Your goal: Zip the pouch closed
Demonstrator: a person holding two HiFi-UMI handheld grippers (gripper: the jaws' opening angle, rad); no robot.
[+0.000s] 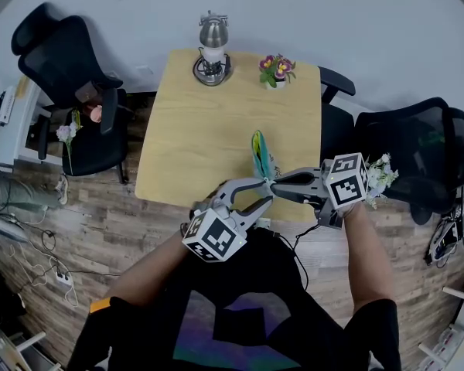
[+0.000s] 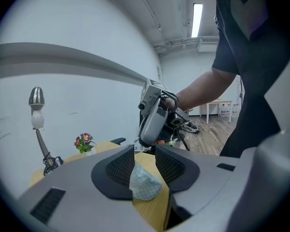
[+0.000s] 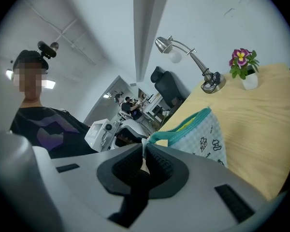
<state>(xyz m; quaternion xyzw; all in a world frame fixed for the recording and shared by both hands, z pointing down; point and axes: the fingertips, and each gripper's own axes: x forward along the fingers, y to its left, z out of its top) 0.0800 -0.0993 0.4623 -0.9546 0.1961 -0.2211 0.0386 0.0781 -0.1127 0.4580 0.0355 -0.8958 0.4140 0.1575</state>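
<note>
Pouch [image 1: 261,154]: stands on edge at table's [image 1: 193,130] near edge, long axis near-to-far, zipper uppermost, mouth gaping, yellow lining showing. My right gripper [image 3: 144,161] pinches the zipper tab [image 3: 143,149]. My left gripper [image 2: 145,163] stands wide, pouch end between jaws.

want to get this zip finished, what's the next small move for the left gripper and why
Probably close the left gripper on the end of the pouch that sits between its open jaws, untouched by the pads. The right gripper is already shut on the zipper pull, the pouch's mouth still looks open, and only that pinch holds the pouch, so it likely needs bracing before the pull.
</note>
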